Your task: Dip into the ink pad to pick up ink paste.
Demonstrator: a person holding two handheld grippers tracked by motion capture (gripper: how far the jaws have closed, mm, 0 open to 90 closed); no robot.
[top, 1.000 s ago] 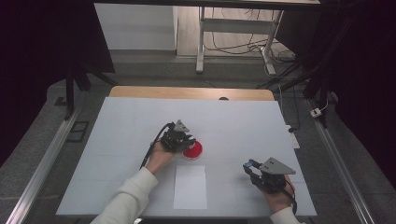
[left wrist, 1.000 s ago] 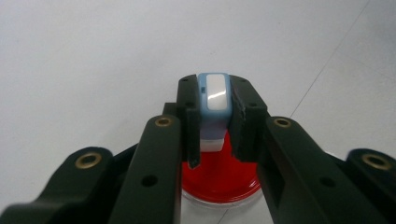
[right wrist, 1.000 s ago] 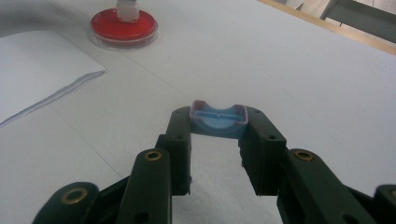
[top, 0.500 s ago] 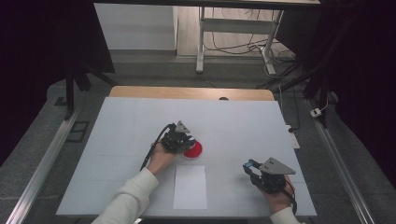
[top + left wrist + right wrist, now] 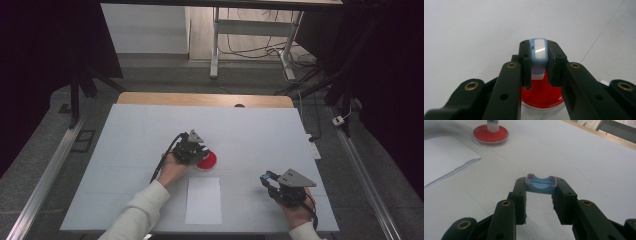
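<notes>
I have the left gripper (image 5: pixel 196 150) just left of centre in the high view, its jaws pinched onto a small blue-and-white stamp (image 5: pixel 538 53), which stands upright with its white foot set down in the red ink pad (image 5: pixel 541 96), a shallow round dish with a clear rim. In the left gripper view the stamp sits mid-frame, clamped between the two black jaws by its flat sides, just above the foot, and that looks to me like the right place to hold it: low enough to steer, clear of the inked face. I judge it a light, stiff plastic piece; it should not deform, but its smooth glossy shell could slip or swivel if I let the grip ease. The dish looks light too, and may skate on the smooth white table (image 5: pixel 260 135) or lift with the stamp if the foot sticks in the ink. The right gripper (image 5: pixel 272 179), at the lower right of the high view, is closed on the stamp's blue cap (image 5: pixel 541 184); in the right gripper view the cap lies at mid-frame, open side toward the camera, held across its two short ends. It seems thin-walled and slightly springy, so I would keep that grip gentle. A white sheet of paper (image 5: pixel 203 200) lies flat at bottom centre in the high view, between my two hands, just below the ink pad.
</notes>
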